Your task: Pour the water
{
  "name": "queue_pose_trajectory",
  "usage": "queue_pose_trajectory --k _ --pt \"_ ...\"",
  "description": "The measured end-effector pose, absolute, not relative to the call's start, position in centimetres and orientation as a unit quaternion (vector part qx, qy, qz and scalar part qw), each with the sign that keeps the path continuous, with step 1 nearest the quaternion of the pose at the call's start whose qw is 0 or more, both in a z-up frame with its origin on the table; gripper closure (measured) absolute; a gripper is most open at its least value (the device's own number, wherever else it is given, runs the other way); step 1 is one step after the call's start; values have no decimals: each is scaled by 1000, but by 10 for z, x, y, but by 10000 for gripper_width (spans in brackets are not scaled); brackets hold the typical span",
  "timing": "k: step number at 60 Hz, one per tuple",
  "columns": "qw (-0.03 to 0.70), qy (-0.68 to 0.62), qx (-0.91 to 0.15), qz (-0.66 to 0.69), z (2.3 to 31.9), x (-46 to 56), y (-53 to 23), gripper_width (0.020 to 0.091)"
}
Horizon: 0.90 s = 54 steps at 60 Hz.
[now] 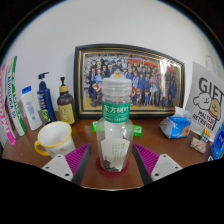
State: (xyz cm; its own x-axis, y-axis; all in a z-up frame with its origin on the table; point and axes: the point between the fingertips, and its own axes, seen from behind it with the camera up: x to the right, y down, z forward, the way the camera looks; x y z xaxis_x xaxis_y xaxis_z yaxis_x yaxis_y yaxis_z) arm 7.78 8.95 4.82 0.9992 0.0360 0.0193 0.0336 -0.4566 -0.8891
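A clear plastic bottle (116, 125) stands upright on the wooden counter (110, 180), white cap on, green label around its upper half. A white cup (55, 140) with a yellowish handle sits near it, upright.

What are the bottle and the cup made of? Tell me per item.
Bottle, between the tool's fingers: clear plastic, apparently, see-through body, green printed label, pale cap.
Cup, beside it: probably glazed ceramic, smooth and glossy, yellow handle.

Framed photo (130, 78) behind; pump bottles (55, 100) beside.
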Motion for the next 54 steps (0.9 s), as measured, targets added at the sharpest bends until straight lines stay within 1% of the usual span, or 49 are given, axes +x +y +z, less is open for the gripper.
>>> queue_pose_trajectory --k 2,5,16,24,35,44,54 --pt "520 -19 -854 -3 53 78 84 239" --pt "516 -15 -857 -6 60 76 73 251" --pt "501 -13 -865 -7 96 56 14 246" --pt "497 -1 -867 -18 132 42 -44 248" --pt "485 16 -874 -19 173 15 -137 253" --pt "482 19 -876 -27 195 0 -201 251" --pt "483 13 -875 -32 209 -11 -249 250"
